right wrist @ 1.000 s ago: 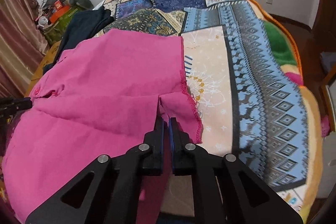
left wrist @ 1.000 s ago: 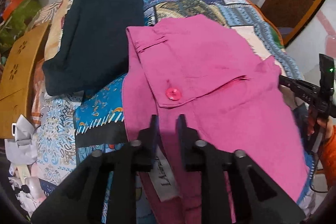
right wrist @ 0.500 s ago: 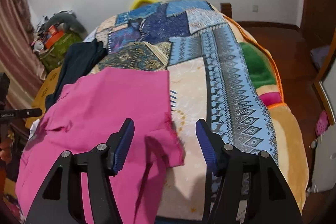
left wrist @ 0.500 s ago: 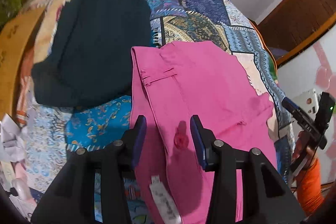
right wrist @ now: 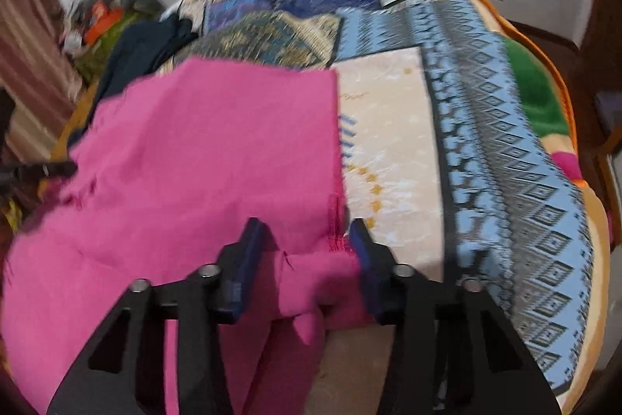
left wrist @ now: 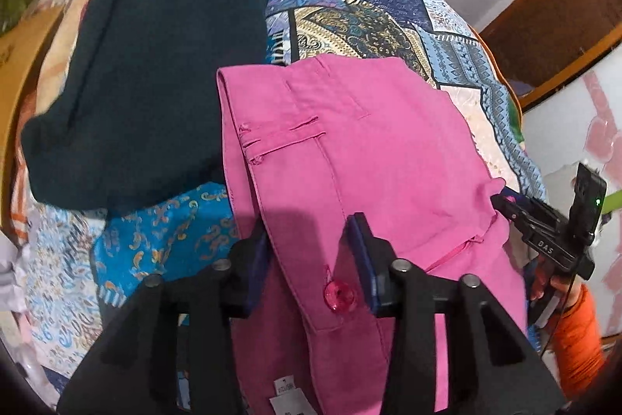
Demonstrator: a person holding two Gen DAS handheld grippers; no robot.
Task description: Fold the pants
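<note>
The pink pants (left wrist: 361,162) lie folded on the patchwork bedspread (left wrist: 373,14), waistband and pink button (left wrist: 339,293) toward me in the left wrist view. My left gripper (left wrist: 311,251) is open, its jaws astride the waistband edge just above the button. The pants also show in the right wrist view (right wrist: 202,158), with the frayed hem at the right. My right gripper (right wrist: 307,251) is open over the hem corner, which hangs off the bed's near edge. The right gripper also shows at the far right of the left wrist view (left wrist: 544,232).
A dark folded garment (left wrist: 155,65) lies on the bed to the left of the pink pants, touching them. A wooden piece (left wrist: 19,65) stands at the bed's left side. A green and orange blanket (right wrist: 540,92) lies at the bed's right edge.
Both grippers were shut on the pink pants a second ago and have let go and opened. The pants now lie flat, and both grippers have drawn back toward the near edge.
</note>
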